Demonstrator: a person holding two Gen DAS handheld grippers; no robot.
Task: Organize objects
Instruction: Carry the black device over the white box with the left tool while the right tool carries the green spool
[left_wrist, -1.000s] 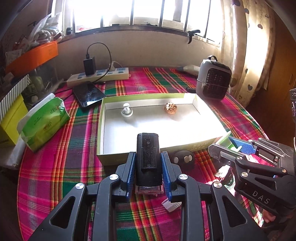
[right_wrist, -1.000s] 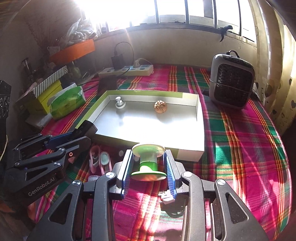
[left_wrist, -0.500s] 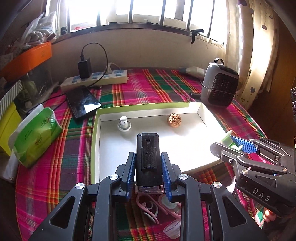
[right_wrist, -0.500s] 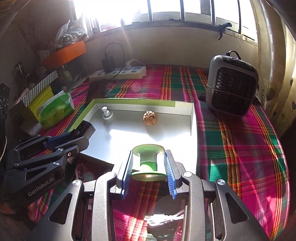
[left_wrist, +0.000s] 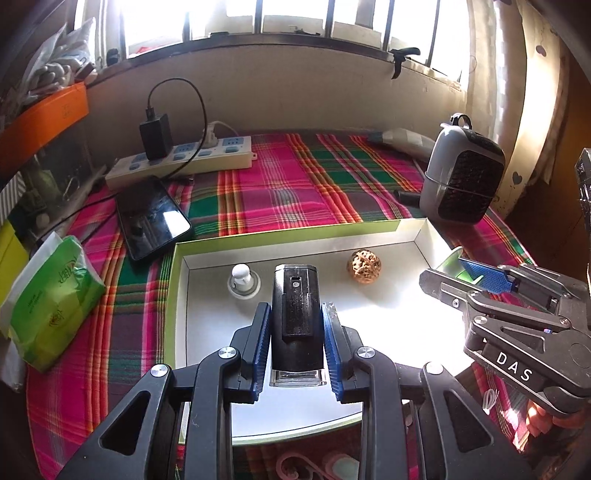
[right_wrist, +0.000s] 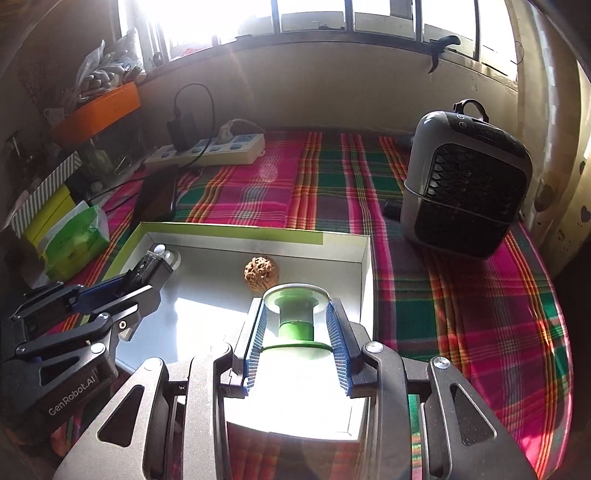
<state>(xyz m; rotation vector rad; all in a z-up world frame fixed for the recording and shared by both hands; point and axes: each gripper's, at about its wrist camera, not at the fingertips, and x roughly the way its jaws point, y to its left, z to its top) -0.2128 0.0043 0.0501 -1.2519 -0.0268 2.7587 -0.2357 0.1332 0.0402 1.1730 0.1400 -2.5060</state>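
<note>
1. Progress since a second ago: both of my grippers have carried their loads forward from short of the tray's near wall to over the tray (left_wrist: 173, 280) floor.
2. Left gripper (left_wrist: 295, 332): jaws clamped on the black device (left_wrist: 295, 306), which is held lengthwise between the blue pads, clear glass end toward me. It hangs over the tray's left half, with the white knob (left_wrist: 242, 278) just beyond at 11 o'clock.
3. Right gripper (right_wrist: 297, 339): jaws clamped on the green spool (right_wrist: 295, 317), gripped by its flanges. It sits over the tray's right half, with the walnut (right_wrist: 260, 271) just ahead at 11 o'clock.
4. Neither grip has changed in width; both loads ride steady.
5. Meaning for the task: I judge the carry is nearly done, and both items look placed for release inside the tray beside the knob and walnut.
6. Next, I would lower each load to the floor before opening, since the spool could roll.
7. Leftovers: pink pieces (left_wrist: 295, 461) lie on the tabletop at 6 o'clock, outside the tray.
</note>
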